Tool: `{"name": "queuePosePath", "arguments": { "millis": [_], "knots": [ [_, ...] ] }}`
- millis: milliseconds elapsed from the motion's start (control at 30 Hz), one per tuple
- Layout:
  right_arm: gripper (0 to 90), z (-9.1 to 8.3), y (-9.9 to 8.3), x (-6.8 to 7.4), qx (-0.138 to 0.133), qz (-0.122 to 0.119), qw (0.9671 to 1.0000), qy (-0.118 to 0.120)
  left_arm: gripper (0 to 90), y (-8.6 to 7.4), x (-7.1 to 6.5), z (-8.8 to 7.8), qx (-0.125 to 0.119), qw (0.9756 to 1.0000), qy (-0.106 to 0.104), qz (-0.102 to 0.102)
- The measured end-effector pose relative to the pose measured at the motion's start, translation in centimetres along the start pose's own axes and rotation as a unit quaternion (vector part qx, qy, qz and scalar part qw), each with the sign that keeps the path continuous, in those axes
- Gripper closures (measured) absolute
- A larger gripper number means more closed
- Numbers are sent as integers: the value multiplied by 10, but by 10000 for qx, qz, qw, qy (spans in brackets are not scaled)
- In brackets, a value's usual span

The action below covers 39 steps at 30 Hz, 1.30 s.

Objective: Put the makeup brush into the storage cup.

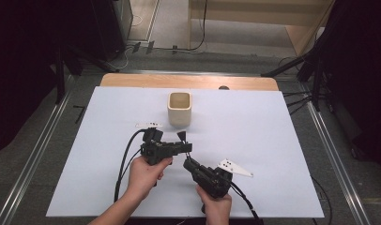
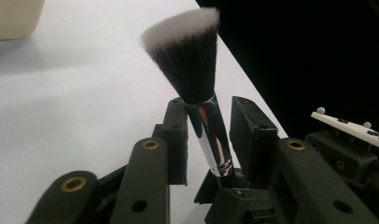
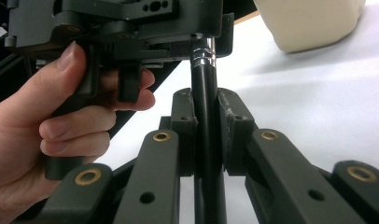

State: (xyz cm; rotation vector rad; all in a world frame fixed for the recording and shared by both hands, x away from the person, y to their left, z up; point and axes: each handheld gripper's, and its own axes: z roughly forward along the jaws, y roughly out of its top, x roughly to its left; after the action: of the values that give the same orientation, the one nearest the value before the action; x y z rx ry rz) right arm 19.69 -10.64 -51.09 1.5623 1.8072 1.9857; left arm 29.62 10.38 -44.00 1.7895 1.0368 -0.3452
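Right gripper is clamped tight on the black handle of the makeup brush, holding it just this side of the cream cup, over the white table. Left gripper is in on the same brush higher up, at the chrome ferrule: one pad looks to touch the metal, the other stands just off it, so I'd call those jaws not yet biting. This looks like a handover, brush bound for the cup. To do it well: let the left jaws seat squarely on the ferrule before the right lets go, keep both hands quiet, keep the bristles clear of the pads.

The left gripper view gives the white-tipped bristles, fanned and untouched. The right gripper view gives the handle pinched dead centre, plus the person's left hand squeezing its trigger. The high view places both grippers near the cup.
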Motion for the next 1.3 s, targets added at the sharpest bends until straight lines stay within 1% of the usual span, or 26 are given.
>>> {"name": "queuePosePath", "arguments": {
  "millis": [333, 467, 533, 600, 733, 800, 867, 900, 933, 1033, 1067, 1100, 1133, 1167, 1200, 1233, 1267, 1300],
  "knots": [
    [794, 1, -1, 1, 46, -78, 10000, -33, 742, 0, 1, -1, 38, 9998, -134, -112],
    [794, 0, -1, 2, 63, -173, 9998, -85, 750, 1, 2, -1, 93, 9995, -221, -198],
    [793, 1, -1, 2, 88, -166, 9998, -82, 760, 1, 3, 0, 112, 9992, -271, -286],
    [793, 1, -1, 2, 107, -151, 9998, -86, 768, 1, 3, -1, 127, 9990, -301, -304],
    [791, 1, -1, 3, 129, -238, 9996, -76, 777, 1, 6, -2, 144, 9978, -466, -442],
    [788, 1, -1, 3, 140, -261, 9995, -73, 778, 1, 6, -2, 145, 9978, -470, -443],
    [719, 2, 0, 3, 183, -295, 9993, -136, 779, 1, 5, -2, 148, 9983, -408, -385],
    [697, 2, 1, 3, 228, -327, 9991, -143, 779, 1, 5, -2, 148, 9983, -408, -385],
    [697, 2, 1, 3, 228, -327, 9991, -143, 779, 1, 5, -2, 160, 9985, -371, -365],
    [605, 3, 3, 5, 330, -508, 9977, -295, 779, 1, 4, -2, 187, 9992, -257, -261],
    [535, 4, 4, 6, 412, -627, 9966, -354, 779, 2, 3, -3, 212, 9993, -222, -195],
    [535, 4, 4, 6, 412, -627, 9966, -354, 779, 2, 3, -3, 212, 9993, -222, -195],
    [503, 5, 5, 7, 432, -684, 9959, -398, 779, 2, 3, -3, 221, 9995, -191, -130],
    [479, 5, 6, 7, 511, -698, 9953, -429, 779, 2, 2, -3, 215, 9996, -149, -97],
    [423, 8, 8, 7, 620, -760, 9942, -448, 779, 2, 2, -4, 210, 9997, -125, -71],
    [423, 8, 8, 7, 620, -760, 9942, -448, 779, 2, 2, -4, 217, 9997, -95, -43],
    [406, 11, 10, 8, 753, -835, 9925, -474, 779, 3, 1, -5, 237, 9997, 8, 77],
    [398, 12, 12, 9, 829, -860, 9919, -443, 779, 3, 1, -6, 250, 9996, 65, 143]
  ]
}}
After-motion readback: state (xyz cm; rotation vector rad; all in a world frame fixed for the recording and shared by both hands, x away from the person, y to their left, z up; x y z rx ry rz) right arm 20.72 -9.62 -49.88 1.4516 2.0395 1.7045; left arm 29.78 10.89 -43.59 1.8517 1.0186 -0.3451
